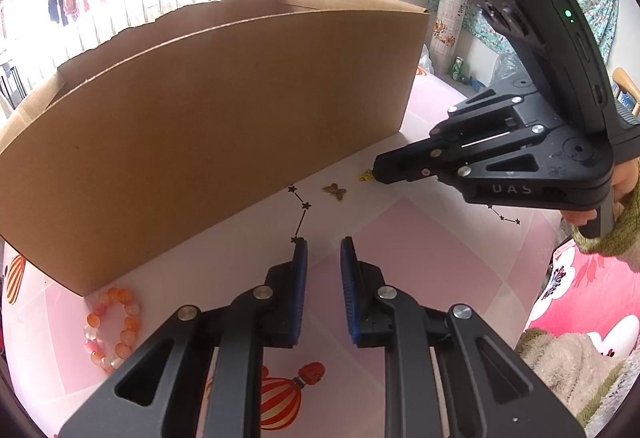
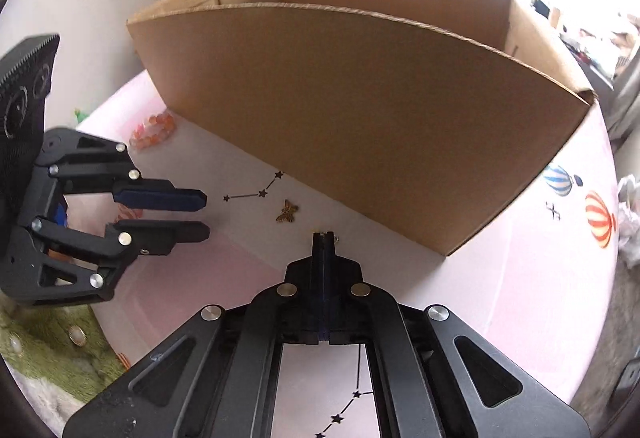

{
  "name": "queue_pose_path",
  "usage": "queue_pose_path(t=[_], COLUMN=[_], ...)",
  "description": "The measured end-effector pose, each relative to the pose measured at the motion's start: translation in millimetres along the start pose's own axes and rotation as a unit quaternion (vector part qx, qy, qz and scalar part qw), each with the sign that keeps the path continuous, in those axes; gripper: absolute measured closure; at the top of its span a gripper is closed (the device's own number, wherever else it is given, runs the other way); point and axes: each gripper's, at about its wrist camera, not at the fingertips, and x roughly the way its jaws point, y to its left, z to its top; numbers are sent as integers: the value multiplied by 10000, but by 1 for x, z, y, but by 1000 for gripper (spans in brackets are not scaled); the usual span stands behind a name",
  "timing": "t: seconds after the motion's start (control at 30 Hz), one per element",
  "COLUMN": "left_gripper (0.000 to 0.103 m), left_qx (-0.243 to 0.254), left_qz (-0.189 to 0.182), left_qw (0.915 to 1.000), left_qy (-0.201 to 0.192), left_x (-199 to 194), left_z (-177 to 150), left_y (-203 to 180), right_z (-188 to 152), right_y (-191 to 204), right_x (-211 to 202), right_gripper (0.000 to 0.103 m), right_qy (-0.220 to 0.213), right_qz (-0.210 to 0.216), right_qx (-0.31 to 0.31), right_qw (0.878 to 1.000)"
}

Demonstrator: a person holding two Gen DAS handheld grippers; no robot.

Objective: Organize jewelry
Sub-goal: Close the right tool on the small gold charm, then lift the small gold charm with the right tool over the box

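Right now the right gripper (image 2: pixel 323 236) is pointing steeply down at the table (image 2: pixel 500 278), just in front of the cardboard box (image 2: pixel 360 110), with its fingers pressed together. A small gold charm (image 1: pixel 365 175) is lying at its fingertips; from the left wrist view the tips are touching it, while from the right wrist view only a glint of metal is peeking out beside the closed tips, so whether the piece is actually pinched cannot be told. No earlier picture is at hand to compare.

Nearby, a gold butterfly charm (image 2: pixel 287 211) is resting flat on the table, just to the left of the right gripper's tips and close to the box wall, not touching either gripper. It is sitting beside a printed line of black stars (image 2: pixel 262 193).

Meanwhile the left gripper (image 1: pixel 324 250) is hovering above the table with its blue-padded fingers (image 1: pixel 301 262) slightly apart and nothing between them. The butterfly charm is lying ahead of it, well clear of its tips.

An orange bead bracelet (image 1: pixel 114 326) is lying at the box's left corner, off to the left of the left gripper. A hand in a green sleeve (image 1: pixel 612 238) is holding the right gripper's handle.
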Motion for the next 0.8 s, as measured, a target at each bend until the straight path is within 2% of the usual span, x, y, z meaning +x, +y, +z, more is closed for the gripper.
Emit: queue_pose_path(t=[0.27, 0.33, 0.37, 0.5, 0.8], left_gripper=[87, 82, 76, 73, 73], left_qx=[111, 227, 309, 567, 705], left_qz=[-34, -44, -14, 82, 71], left_qw=[9998, 9996, 9994, 9983, 9974], left_qy=[-151, -150, -152, -129, 161], left_x=[5, 9, 12, 23, 42], left_z=[16, 22, 25, 33, 40], left_y=[-6, -9, -10, -16, -17], right_z=[-18, -24, -28, -33, -37], right_y=[-12, -14, -17, -26, -31], right_x=[-26, -29, -32, -35, -39], right_gripper=[103, 103, 103, 103, 103], right_qy=[-452, -532, -570, -653, -836], right_qz=[77, 137, 164, 282, 496], right_qx=[887, 1063, 1134, 1279, 1481], right_qw=[9950, 9928, 9918, 9892, 9842])
